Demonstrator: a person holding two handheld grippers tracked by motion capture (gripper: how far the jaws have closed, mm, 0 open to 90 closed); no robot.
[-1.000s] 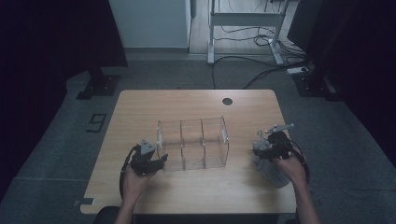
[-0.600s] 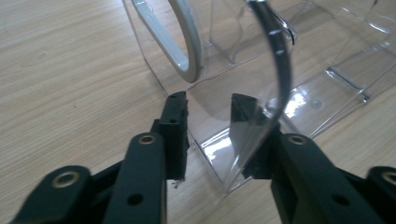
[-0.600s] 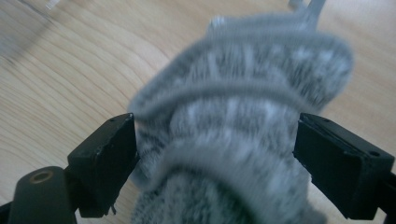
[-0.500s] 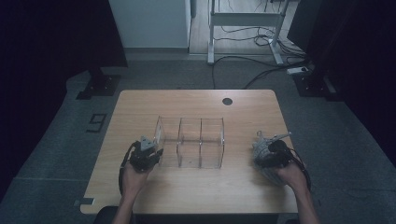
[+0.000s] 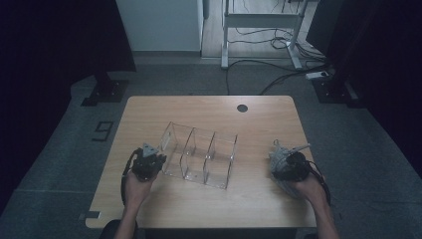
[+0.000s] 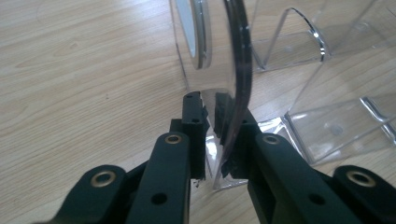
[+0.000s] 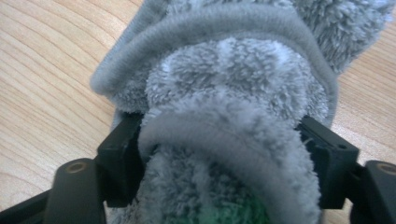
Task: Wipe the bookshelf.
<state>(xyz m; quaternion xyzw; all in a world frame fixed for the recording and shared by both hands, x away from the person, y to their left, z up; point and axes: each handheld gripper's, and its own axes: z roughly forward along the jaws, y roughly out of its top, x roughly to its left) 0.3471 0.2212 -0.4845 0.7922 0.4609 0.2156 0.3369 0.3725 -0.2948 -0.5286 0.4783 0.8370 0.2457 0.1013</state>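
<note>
A clear acrylic organizer point(image 5: 199, 157) with three compartments stands skewed in the middle of the wooden table point(image 5: 209, 209). My left gripper point(image 5: 152, 160) is at its left end. In the left gripper view my left gripper point(image 6: 219, 140) pinches the organizer's curved end wall point(image 6: 236, 60); its jaws have just been closing onto it. At the right, my right gripper point(image 5: 287, 164) sits low on the table with a fluffy grey cloth point(image 5: 278, 152). The bunched cloth point(image 7: 233, 79) fills my right gripper point(image 7: 223, 140), whose jaws have just been closing on it.
A round cable hole point(image 5: 242, 107) lies near the table's far edge. Behind the table stand a white desk frame point(image 5: 259, 20) and loose cables point(image 5: 278, 64) on the grey floor. Bare wood surrounds the organizer on all sides.
The organizer has turned from square to skewed on the table. The left jaws came together on its end wall. The right gripper sank to the table with the cloth.
</note>
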